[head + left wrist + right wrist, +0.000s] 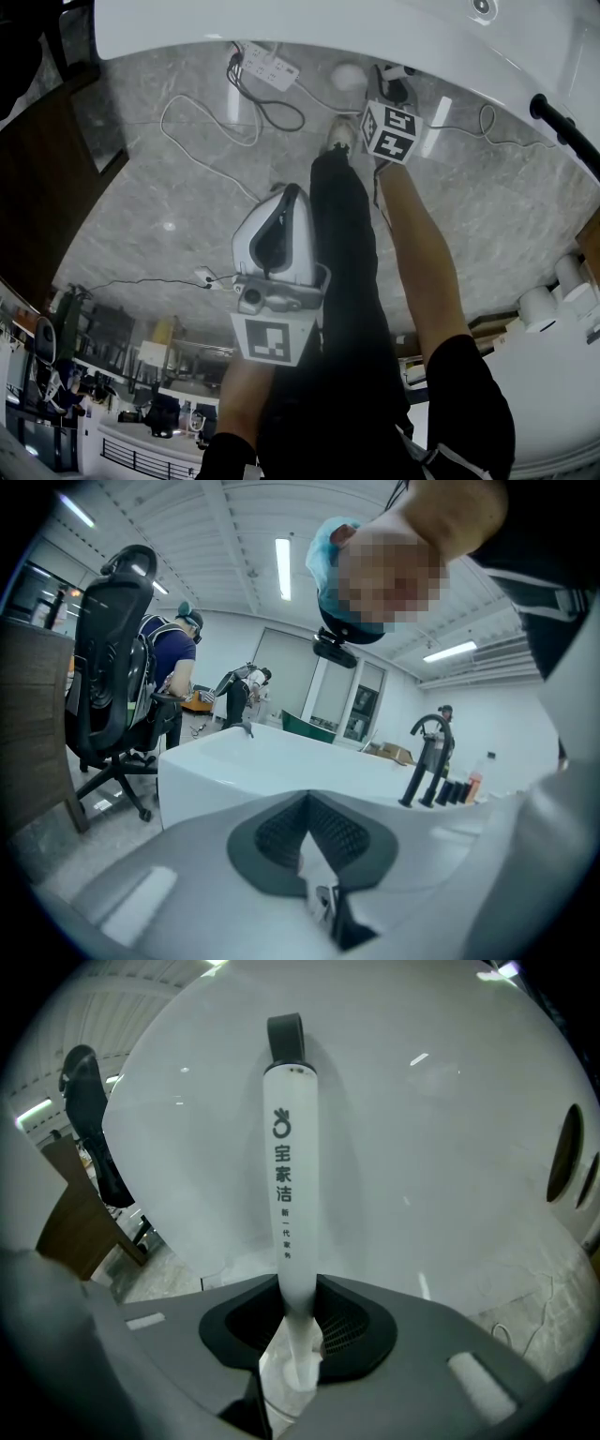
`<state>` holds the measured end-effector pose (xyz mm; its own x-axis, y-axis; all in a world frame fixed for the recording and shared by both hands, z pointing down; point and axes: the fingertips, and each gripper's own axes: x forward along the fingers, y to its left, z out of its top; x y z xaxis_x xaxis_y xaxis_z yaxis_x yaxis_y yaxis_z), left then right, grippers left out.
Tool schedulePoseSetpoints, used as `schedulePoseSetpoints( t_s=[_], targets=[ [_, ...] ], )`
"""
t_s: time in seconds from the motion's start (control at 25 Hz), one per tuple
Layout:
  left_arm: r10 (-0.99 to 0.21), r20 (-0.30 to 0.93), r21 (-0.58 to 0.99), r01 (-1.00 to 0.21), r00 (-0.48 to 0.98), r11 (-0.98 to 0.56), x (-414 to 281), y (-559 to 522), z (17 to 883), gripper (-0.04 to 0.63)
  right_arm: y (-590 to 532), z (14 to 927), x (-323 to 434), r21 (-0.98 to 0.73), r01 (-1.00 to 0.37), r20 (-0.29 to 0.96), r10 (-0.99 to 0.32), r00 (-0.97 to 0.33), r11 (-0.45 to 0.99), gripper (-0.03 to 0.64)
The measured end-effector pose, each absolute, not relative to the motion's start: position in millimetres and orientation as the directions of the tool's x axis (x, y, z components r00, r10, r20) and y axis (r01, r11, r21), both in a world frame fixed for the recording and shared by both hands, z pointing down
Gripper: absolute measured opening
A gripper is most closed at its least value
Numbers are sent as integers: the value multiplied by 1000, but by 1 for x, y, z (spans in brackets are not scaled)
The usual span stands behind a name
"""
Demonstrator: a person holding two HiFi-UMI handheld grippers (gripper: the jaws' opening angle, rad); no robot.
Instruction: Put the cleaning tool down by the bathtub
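Observation:
The cleaning tool (289, 1185) is a white handle with grey print and a black loop at its far end. My right gripper (298, 1290) is shut on its lower part, and the handle rises in front of the white bathtub wall (422, 1147). In the head view the right gripper (391, 112) reaches down to the floor at the foot of the bathtub (309, 21); the tool itself is hidden there. My left gripper (277, 258) is held at waist height, shut with nothing in it. Its pads (281, 832) meet at the tip, facing the bathtub (272, 761).
A white power strip (270, 66) and loose cables (202, 127) lie on the grey marble floor by the tub. My legs and shoes (339, 136) stand beside the right gripper. Dark wooden furniture (47, 178) is at the left. A black faucet (427, 757) and an office chair (112, 658) are also nearby.

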<state>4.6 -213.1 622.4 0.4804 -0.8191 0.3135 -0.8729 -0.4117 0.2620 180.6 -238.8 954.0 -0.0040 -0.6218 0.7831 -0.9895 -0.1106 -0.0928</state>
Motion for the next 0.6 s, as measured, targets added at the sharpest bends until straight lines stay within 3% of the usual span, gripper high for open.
schedulePoseSetpoints(
  t_s=[0.6],
  targets=[
    [-821, 316, 259, -876, 475, -407, 6, -212, 623, 5, -237, 952, 175, -92, -992, 777, -630, -18, -85, 106]
  ],
)
